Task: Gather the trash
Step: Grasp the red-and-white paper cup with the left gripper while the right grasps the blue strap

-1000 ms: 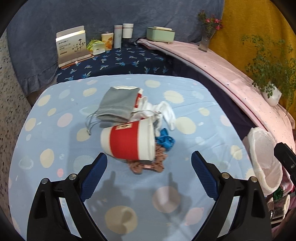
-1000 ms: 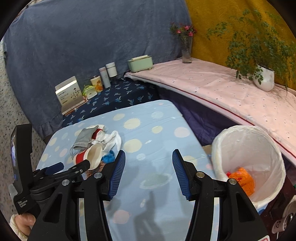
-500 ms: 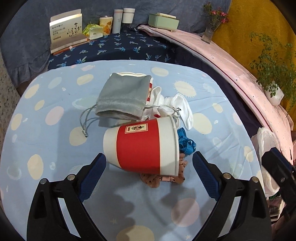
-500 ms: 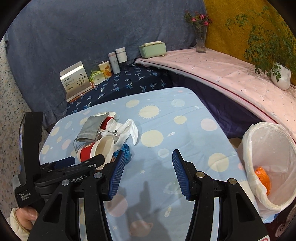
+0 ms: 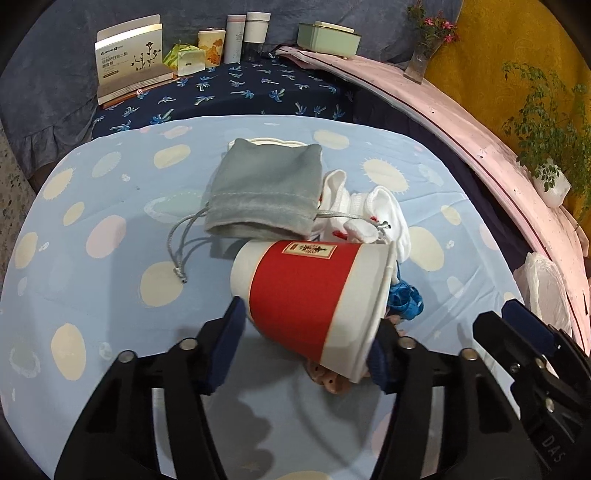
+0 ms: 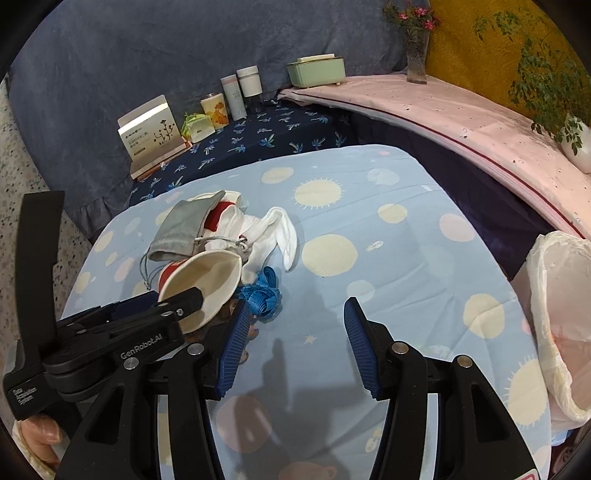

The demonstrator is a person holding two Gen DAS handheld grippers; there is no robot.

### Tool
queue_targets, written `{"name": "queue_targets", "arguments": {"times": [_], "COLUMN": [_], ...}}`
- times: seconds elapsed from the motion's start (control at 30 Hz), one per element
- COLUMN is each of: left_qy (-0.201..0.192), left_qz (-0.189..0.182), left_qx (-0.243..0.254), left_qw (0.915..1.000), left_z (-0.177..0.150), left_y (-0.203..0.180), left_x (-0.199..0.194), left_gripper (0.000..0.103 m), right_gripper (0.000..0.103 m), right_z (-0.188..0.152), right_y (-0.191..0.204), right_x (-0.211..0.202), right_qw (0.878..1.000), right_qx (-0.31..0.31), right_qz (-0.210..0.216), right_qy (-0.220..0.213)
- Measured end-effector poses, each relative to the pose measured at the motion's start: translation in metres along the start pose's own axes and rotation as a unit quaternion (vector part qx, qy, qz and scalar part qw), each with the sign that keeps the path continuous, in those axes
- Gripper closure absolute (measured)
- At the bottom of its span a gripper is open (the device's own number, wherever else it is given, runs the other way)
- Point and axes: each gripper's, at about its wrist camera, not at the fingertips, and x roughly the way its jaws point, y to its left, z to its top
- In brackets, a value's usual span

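Note:
A red and white paper cup [image 5: 306, 291] lies on its side on the light blue spotted tablecloth [image 5: 92, 280]. My left gripper [image 5: 306, 343] is closing on it, and both blue pads touch its sides. From the right wrist view the cup's mouth [image 6: 201, 280] looks squashed oval in the left gripper [image 6: 159, 314]. Around the cup lie a grey drawstring pouch [image 5: 266, 192], white socks [image 5: 376, 218], a blue ribbon [image 6: 262, 295] and a pink scrunchie [image 5: 328, 376]. My right gripper [image 6: 291, 343] hangs open above bare cloth just right of the ribbon, nothing between its fingers.
A bin lined with a white bag [image 6: 557, 295] stands off the table's right edge. Behind the table, a dark blue cloth carries a card box [image 5: 129, 62], tins and bottles [image 5: 243, 33]. A pink ledge [image 6: 461, 122] with a potted plant runs along the right.
My left gripper's jaws came together from wide apart onto the cup, and the cup tipped toward the camera. My right gripper sank forward over the table, so the bin slid to the frame's right edge.

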Motion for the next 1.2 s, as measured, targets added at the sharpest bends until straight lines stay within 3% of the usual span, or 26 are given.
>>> {"name": "queue_targets", "arguments": {"times": [0.23,0.27,0.63,0.77,1.2], "left_qy": [-0.019,-0.018,-0.03,-0.032,-0.043], "left_qz": [0.016,0.015,0.032,0.036,0.027], "left_qx": [-0.002,-0.005,-0.034,-0.034,-0.025], "left_qw": [0.9997,0.9997,0.9985,0.9982,0.9984], "left_z": [-0.001,-0.001,-0.003,-0.001,-0.003], "left_y": [0.012,0.015,0.033,0.033,0.008], "left_x": [-0.015,-0.016,-0.029,-0.031,-0.049], "left_gripper": [0.085,0.097,0.097,0.097,0.097], "right_gripper": [0.052,0.054,0.071,0.082,0.084], "right_z": [-0.003,-0.003,-0.001,-0.001,0.008], "right_y": [0.013,0.016,0.023,0.025,0.013], "right_x": [0.019,0.021,0.057,0.063,0.003], "right_qw": [1.0,1.0,0.999,0.998,0.999], "right_qx": [-0.012,-0.015,-0.007,-0.009,-0.011], "right_qz": [0.008,0.009,0.025,0.033,0.035], "right_qy": [0.016,0.018,0.044,0.047,-0.013]}}
